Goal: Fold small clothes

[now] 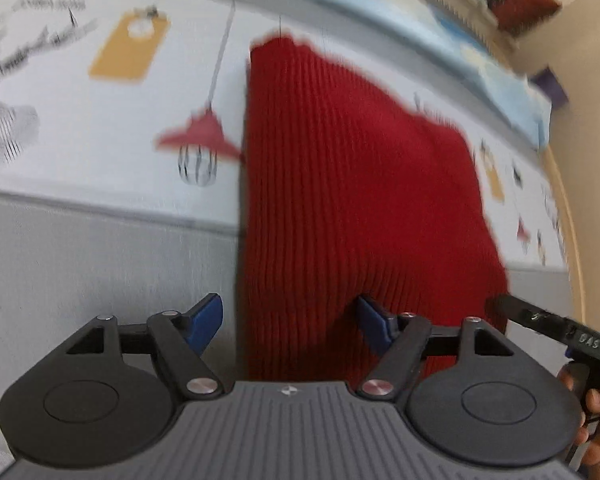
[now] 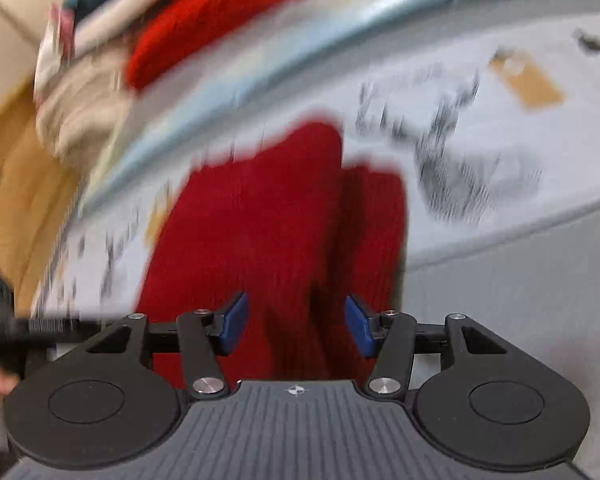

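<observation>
The left hand-held gripper (image 1: 290, 322) stands wide open, its blue pads (image 1: 208, 320) clear of the red knitted garment (image 1: 340, 184) below. The right hand-held gripper (image 2: 296, 326) gapes too, holding nothing. The garment lies flat on a patterned white sheet (image 1: 100, 120).

Knit garment (image 1: 340, 184) flat on the bedsheet (image 1: 100, 128) — pile of clothes (image 2: 148, 40) behind

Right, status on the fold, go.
Left gripper open, nothing held. Right gripper open, nothing held. Red knit lies flat on the printed sheet. Nothing in the way.
</observation>
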A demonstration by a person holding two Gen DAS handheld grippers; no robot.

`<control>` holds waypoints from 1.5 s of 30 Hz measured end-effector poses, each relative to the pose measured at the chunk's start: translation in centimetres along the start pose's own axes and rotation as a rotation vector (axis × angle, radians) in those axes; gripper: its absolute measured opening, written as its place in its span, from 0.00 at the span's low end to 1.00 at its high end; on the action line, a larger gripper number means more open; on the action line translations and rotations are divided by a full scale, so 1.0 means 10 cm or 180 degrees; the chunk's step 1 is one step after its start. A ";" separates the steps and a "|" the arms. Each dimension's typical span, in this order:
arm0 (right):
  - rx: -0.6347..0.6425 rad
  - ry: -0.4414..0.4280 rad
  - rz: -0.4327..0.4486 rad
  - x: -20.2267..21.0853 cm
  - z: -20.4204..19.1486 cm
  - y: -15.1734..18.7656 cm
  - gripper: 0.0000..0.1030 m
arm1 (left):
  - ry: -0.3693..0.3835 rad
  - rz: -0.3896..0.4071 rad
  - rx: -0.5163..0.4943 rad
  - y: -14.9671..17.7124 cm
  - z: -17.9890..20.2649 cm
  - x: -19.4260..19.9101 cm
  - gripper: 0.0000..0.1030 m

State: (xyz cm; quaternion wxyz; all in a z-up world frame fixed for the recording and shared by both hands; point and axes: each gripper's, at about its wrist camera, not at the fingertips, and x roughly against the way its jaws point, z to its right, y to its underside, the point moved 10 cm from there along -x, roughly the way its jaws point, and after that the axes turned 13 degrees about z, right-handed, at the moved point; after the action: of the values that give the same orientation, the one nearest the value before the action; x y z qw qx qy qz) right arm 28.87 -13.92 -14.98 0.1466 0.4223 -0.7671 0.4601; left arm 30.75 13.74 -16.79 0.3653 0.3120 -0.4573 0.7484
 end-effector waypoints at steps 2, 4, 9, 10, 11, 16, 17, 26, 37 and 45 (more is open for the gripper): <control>0.0326 0.0035 -0.0122 -0.03 -0.06 0.15 0.14 | -0.0055 -0.0041 -0.0215 0.15 0.05 -0.06 0.70; 0.0495 0.0020 -0.0005 0.03 -0.11 0.13 0.13 | 0.0004 0.0056 -0.0294 0.16 0.12 -0.02 0.50; 0.0312 0.0122 0.0233 0.17 -0.01 -0.02 0.13 | -0.0061 0.0228 -0.0477 0.19 0.20 0.12 0.46; 0.0354 0.0201 0.0072 0.10 0.06 0.09 0.15 | -0.0169 0.0179 -0.0629 0.26 0.18 0.09 0.51; 0.0379 0.0249 -0.0107 0.04 0.11 0.21 0.18 | -0.0258 0.0166 -0.0800 0.33 0.18 0.07 0.57; 0.0440 0.0325 0.0182 0.26 0.03 0.08 0.32 | -0.0297 0.0544 -0.0977 0.27 0.34 0.43 0.56; 0.0472 0.0305 0.0234 0.30 0.01 0.07 0.41 | -0.0295 0.0610 -0.0977 0.27 0.35 0.47 0.56; 0.1108 0.0696 0.0481 0.74 -0.16 0.12 0.54 | -0.0839 0.0867 -0.1224 0.55 0.30 0.81 0.79; 0.1214 0.0805 0.1503 1.93 -0.69 0.65 0.81 | -0.0717 0.2033 -0.1404 1.44 0.93 2.21 0.91; 0.1282 0.0871 0.1158 1.88 -0.75 1.22 0.81 | -0.0969 0.1805 -0.1053 1.89 0.69 2.06 0.91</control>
State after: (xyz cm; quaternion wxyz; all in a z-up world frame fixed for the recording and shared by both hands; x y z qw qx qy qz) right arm 6.83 -14.64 -6.50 0.0770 0.2326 -0.6967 0.6742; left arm 4.86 6.92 -6.22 0.1164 0.2172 -0.6898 0.6808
